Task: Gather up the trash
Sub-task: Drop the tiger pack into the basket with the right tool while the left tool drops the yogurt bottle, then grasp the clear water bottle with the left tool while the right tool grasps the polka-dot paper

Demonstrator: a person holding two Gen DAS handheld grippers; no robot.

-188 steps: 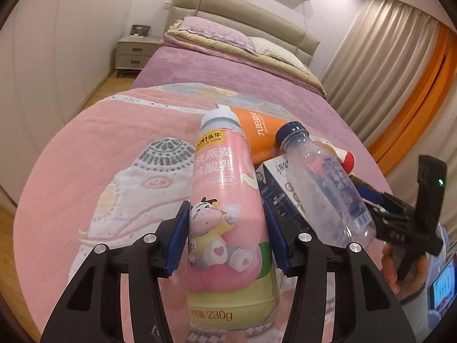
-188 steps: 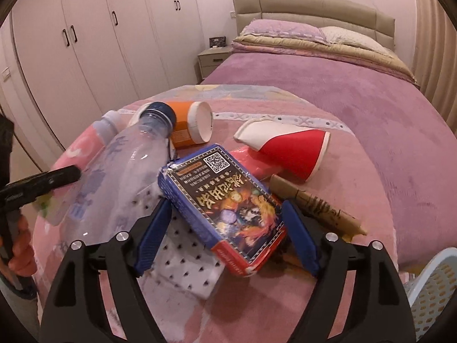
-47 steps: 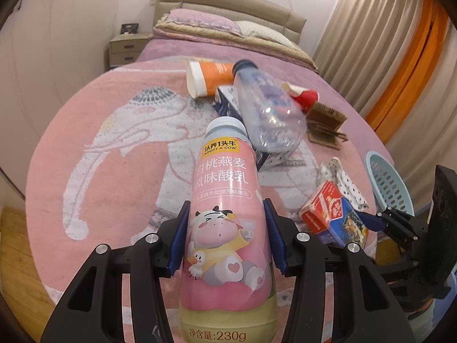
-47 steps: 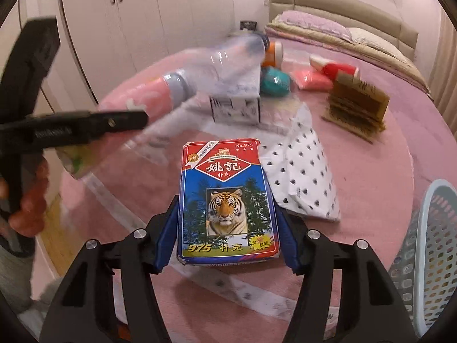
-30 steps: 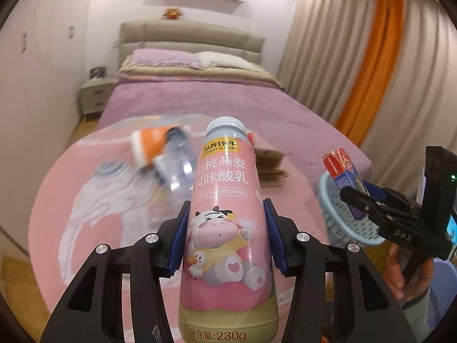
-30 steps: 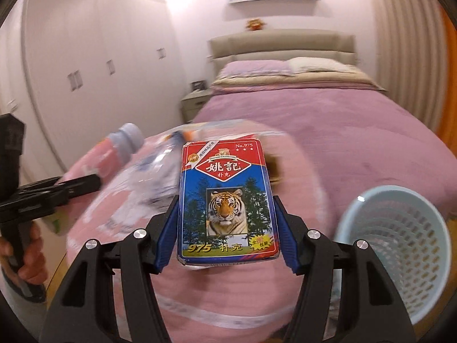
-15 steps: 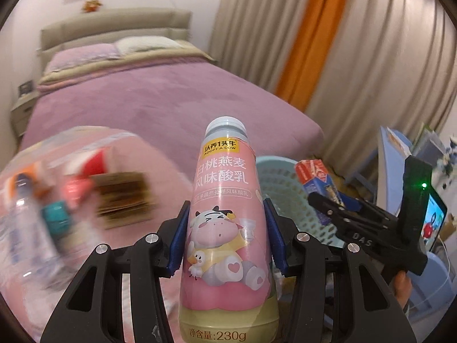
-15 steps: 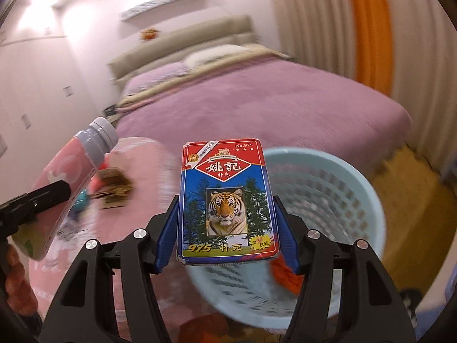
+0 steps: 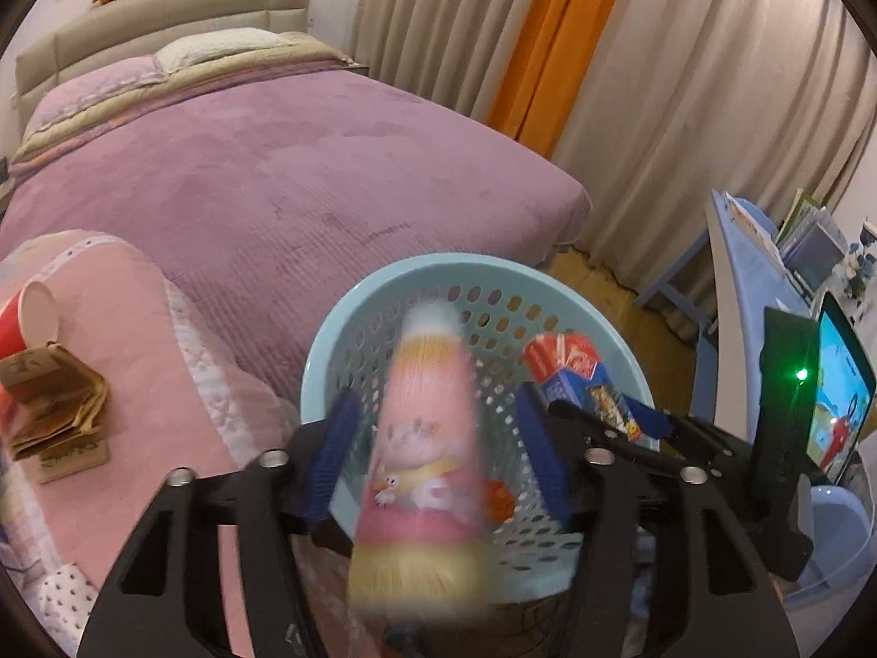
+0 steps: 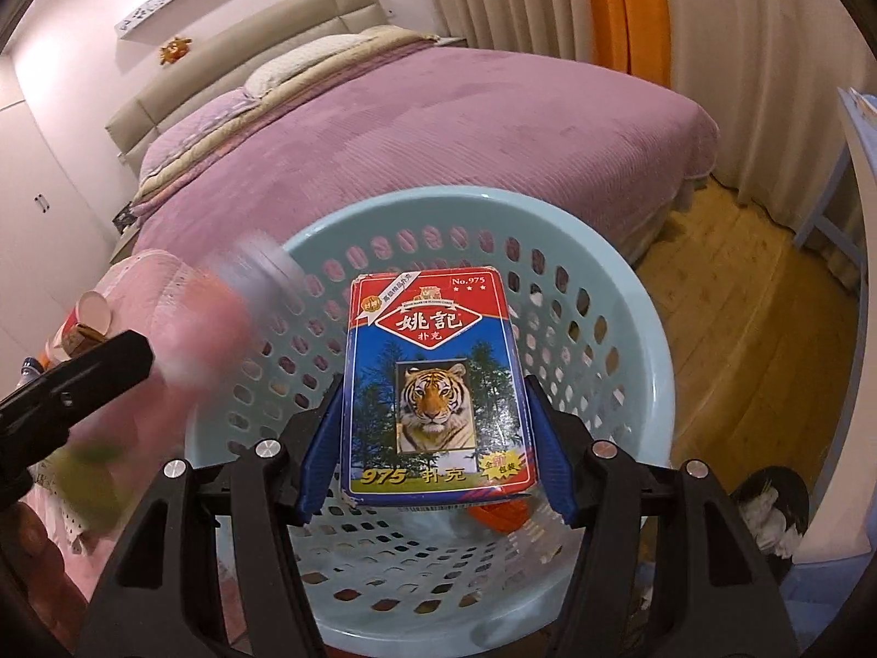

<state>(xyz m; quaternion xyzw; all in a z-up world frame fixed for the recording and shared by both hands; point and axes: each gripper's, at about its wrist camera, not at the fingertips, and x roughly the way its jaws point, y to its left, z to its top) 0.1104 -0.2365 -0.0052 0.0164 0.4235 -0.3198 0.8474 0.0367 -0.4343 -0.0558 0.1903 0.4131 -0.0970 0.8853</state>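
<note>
1. The left tool (image 9: 438, 455) is held above the light blue basket (image 9: 351, 323); its jaws have just been opening, and the blue pads now stand clear of the pink yoghurt bottle (image 9: 422, 438) on both sides; the bottle is blurred, cap towards 12 o'clock, between the jaws and over the basket's mouth.
2. The right tool (image 10: 436, 444) is closed on the playing-card box (image 10: 433, 384); both pads press its long edges, with the tiger face towards the camera; in the left wrist view the box (image 9: 575, 378) sits at 3 o'clock from the bottle, above the basket's far rim.
3. In the right wrist view the basket (image 10: 630, 329) fills the centre, directly beneath the box; an orange scrap (image 10: 501, 515) lies inside it at 6 o'clock; the blurred bottle (image 10: 181, 340) shows at 9 o'clock.
4. On the pink blanket (image 9: 137, 329) at 9 o'clock in the left wrist view lie a red paper cup (image 9: 27, 318) and, just beside it, a folded brown paper bag (image 9: 55, 417); the purple bed (image 9: 274, 164) spreads towards 12 o'clock.
</note>
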